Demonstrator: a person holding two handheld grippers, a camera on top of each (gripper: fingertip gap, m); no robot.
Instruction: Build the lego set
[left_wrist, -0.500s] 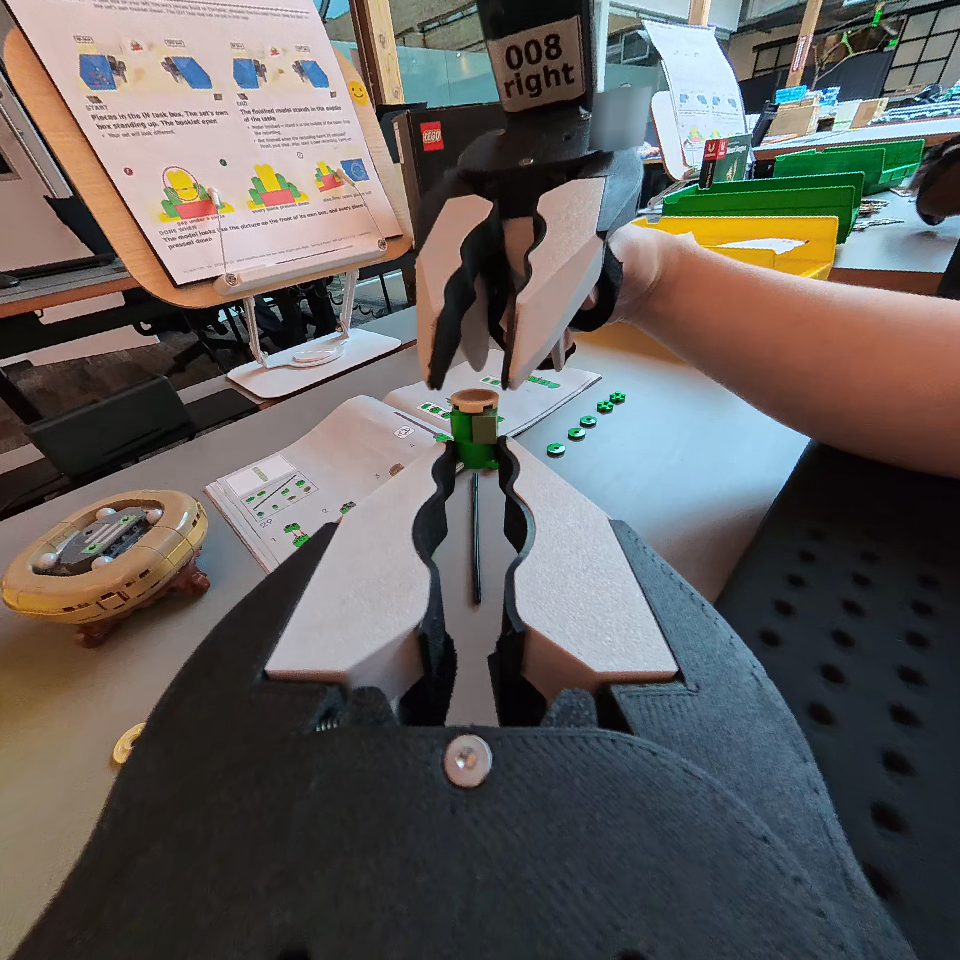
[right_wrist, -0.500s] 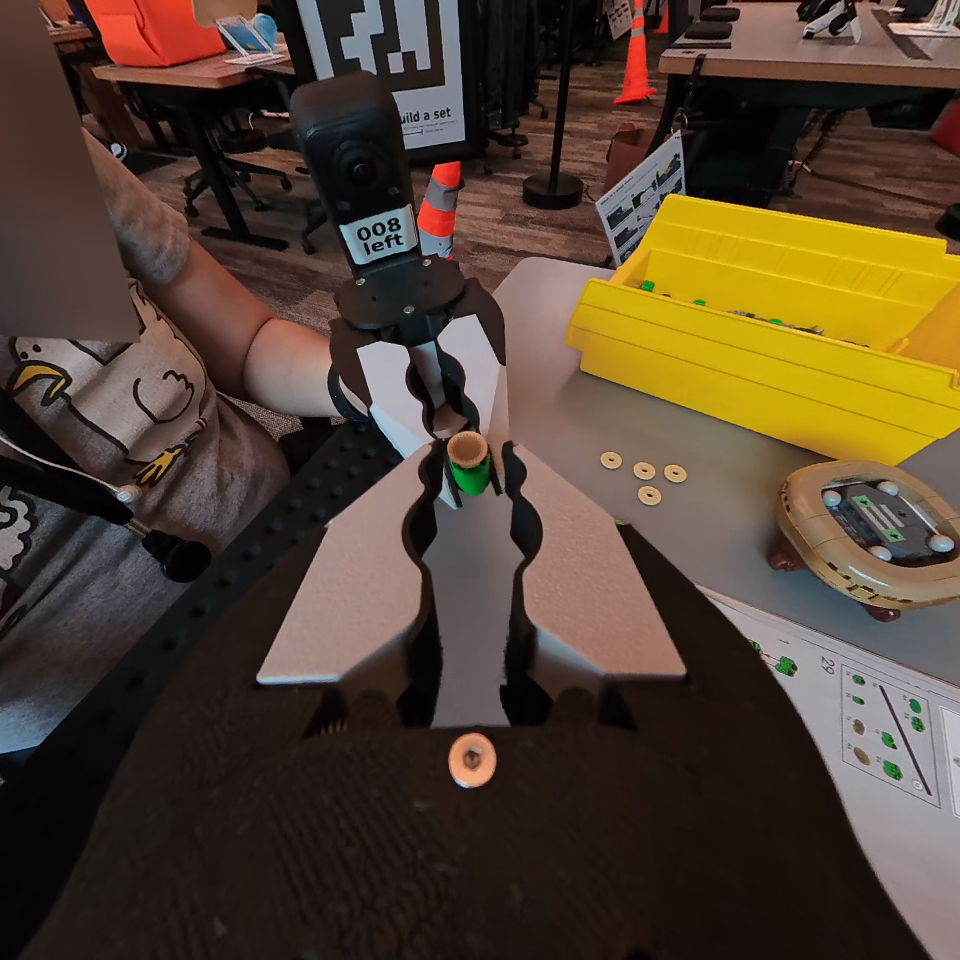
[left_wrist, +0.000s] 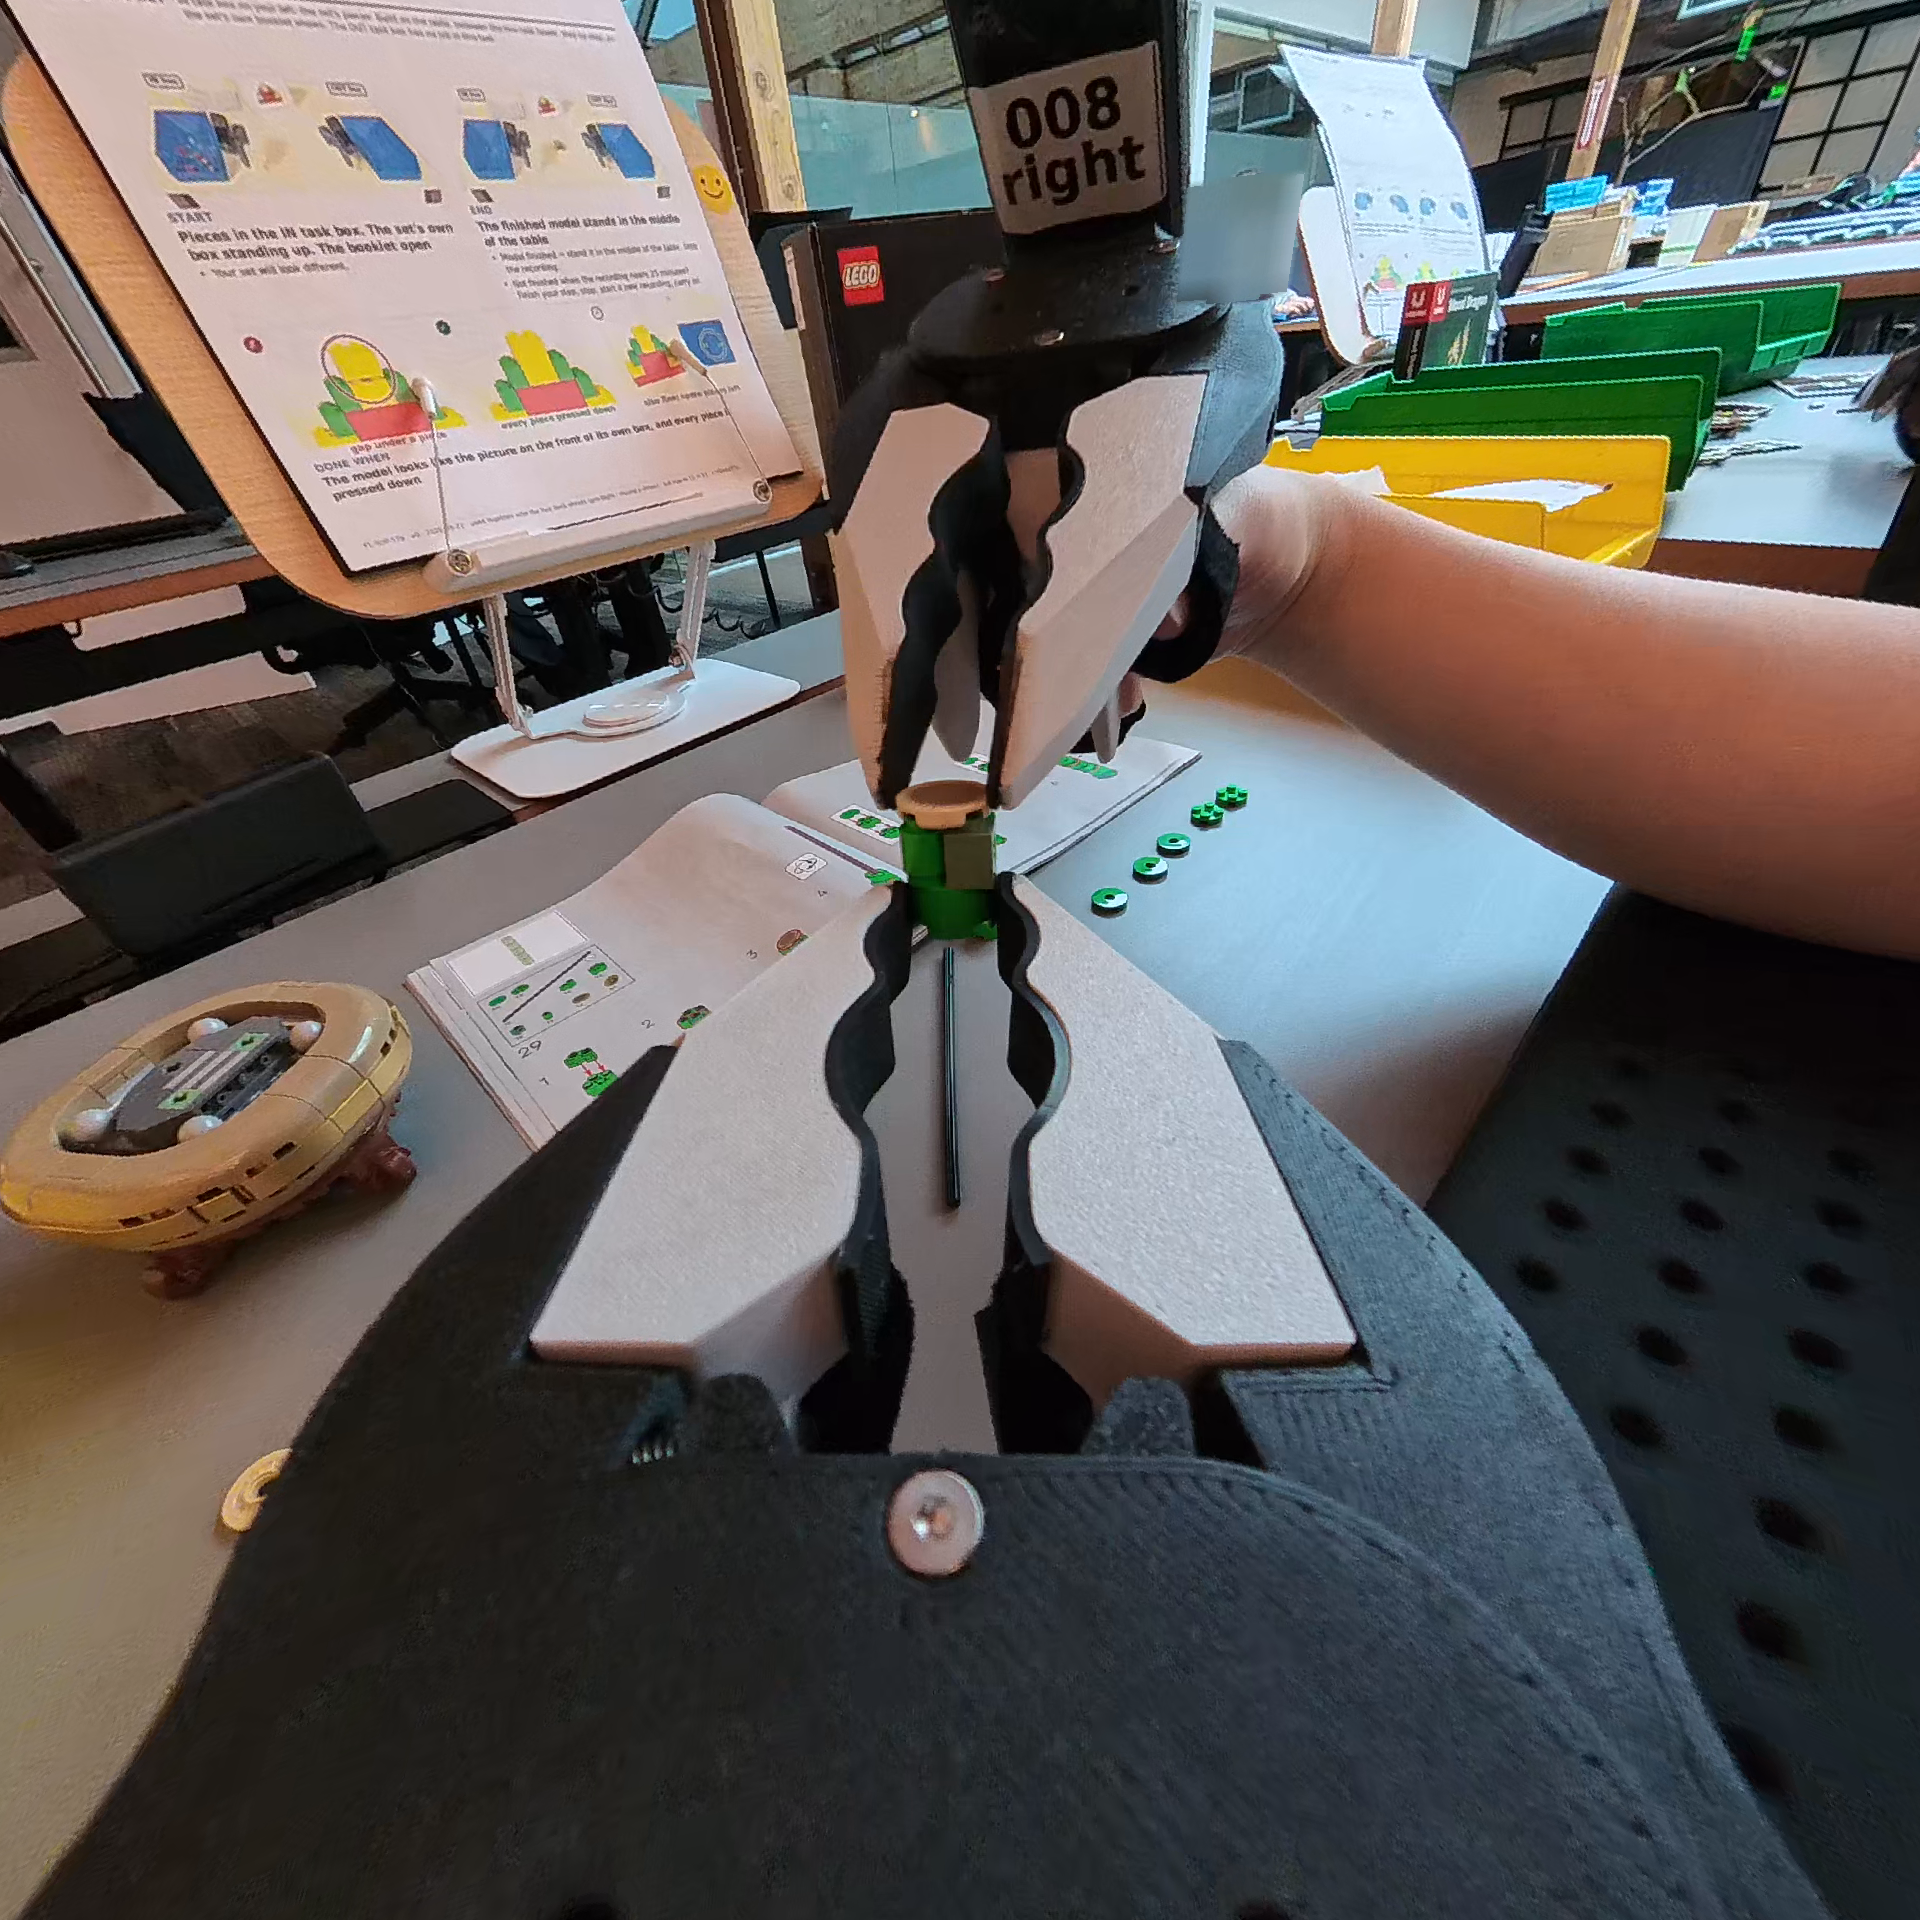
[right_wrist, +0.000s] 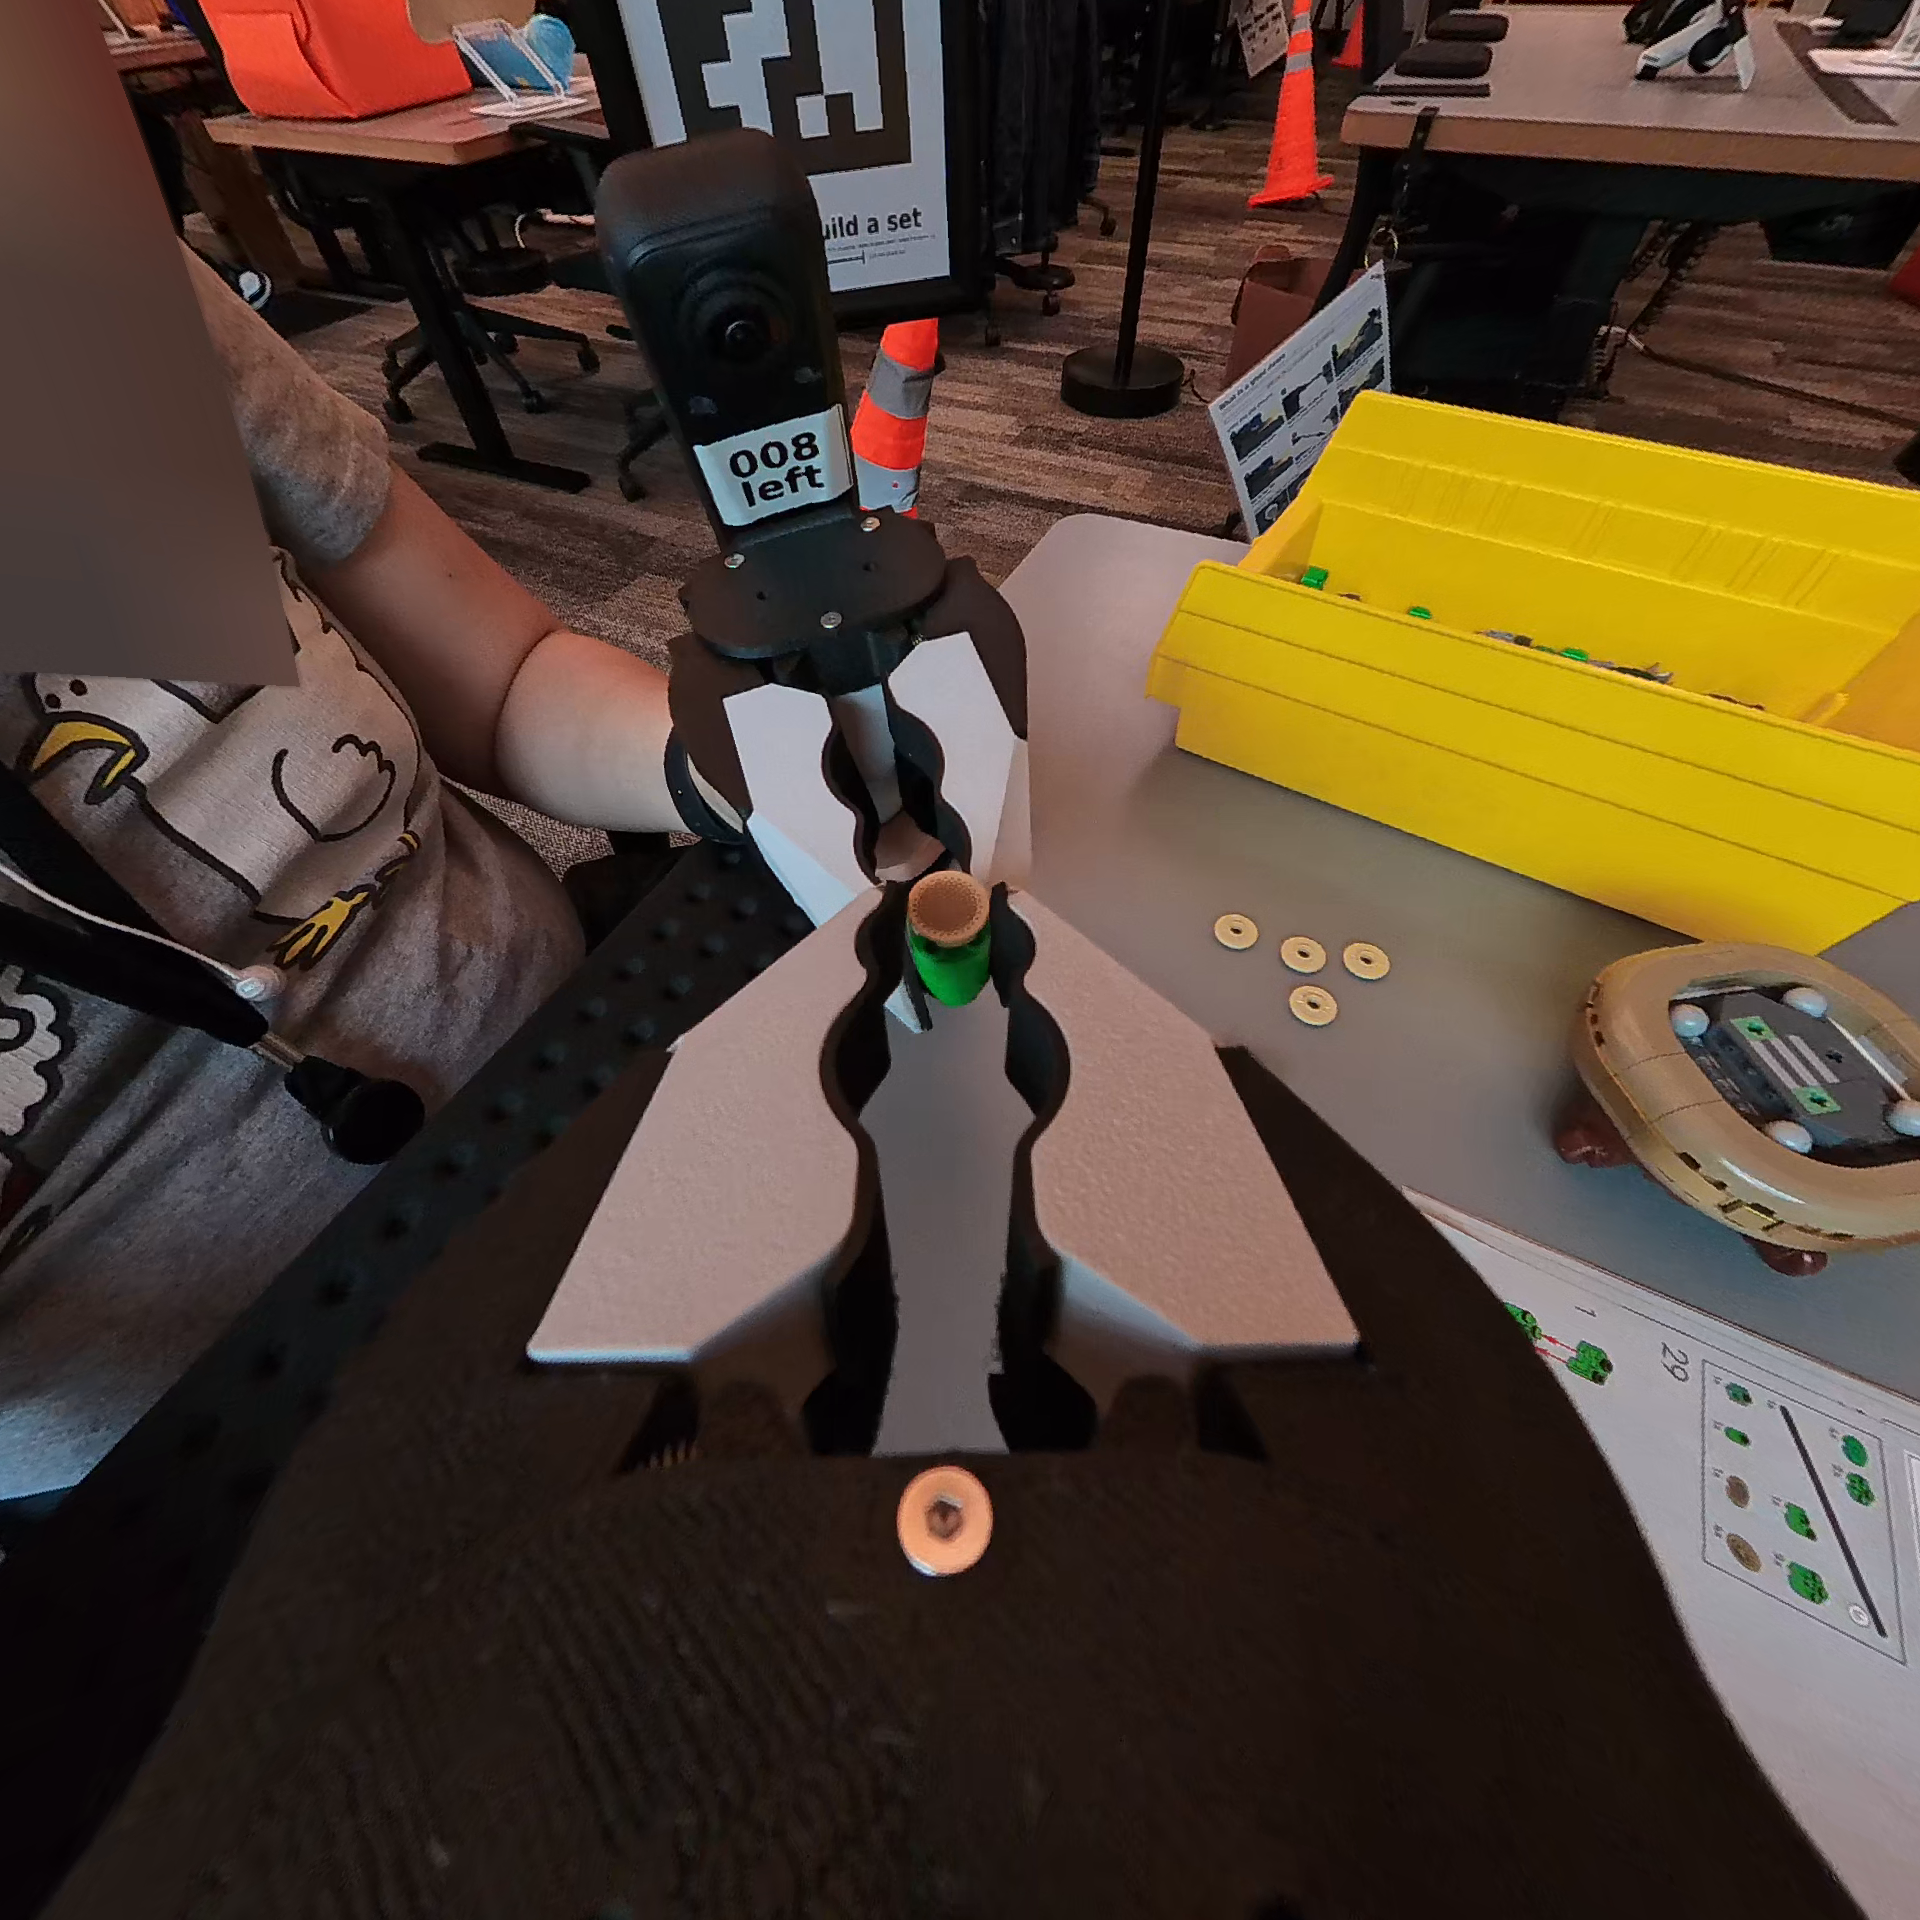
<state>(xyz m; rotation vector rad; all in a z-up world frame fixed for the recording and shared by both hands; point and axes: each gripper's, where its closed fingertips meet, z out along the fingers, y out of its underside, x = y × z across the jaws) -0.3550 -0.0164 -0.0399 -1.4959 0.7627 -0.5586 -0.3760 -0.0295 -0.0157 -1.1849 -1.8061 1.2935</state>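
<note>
A small green lego stack (left_wrist: 940, 883) with a tan round piece (left_wrist: 940, 800) on top is held above the grey table. My left gripper (left_wrist: 951, 909) is shut on the green stack from the sides. My right gripper (left_wrist: 943, 798) comes down from above, its tips on either side of the tan round piece. In the right wrist view the same stack (right_wrist: 948, 966) with its tan top (right_wrist: 945, 906) sits between my right gripper's tips (right_wrist: 940, 930), and the left gripper (right_wrist: 914, 862) shows just behind it. A thin black rod (left_wrist: 949, 1081) lies on the table under the left fingers.
An open instruction booklet (left_wrist: 644, 966) lies behind the stack. A tan oval lego model (left_wrist: 197, 1122) stands at the left. Several green round plates (left_wrist: 1148, 868) and tan rings (right_wrist: 1304, 956) lie loose. A yellow bin (right_wrist: 1558, 748), a sheet stand (left_wrist: 468, 312) and a black perforated mat (left_wrist: 1714, 1195) are nearby. Left and right tips are no more than a few centimetres apart.
My right gripper has come down slightly, so its tips now flank the tan round piece. The left gripper and the green stack have stayed in place.
</note>
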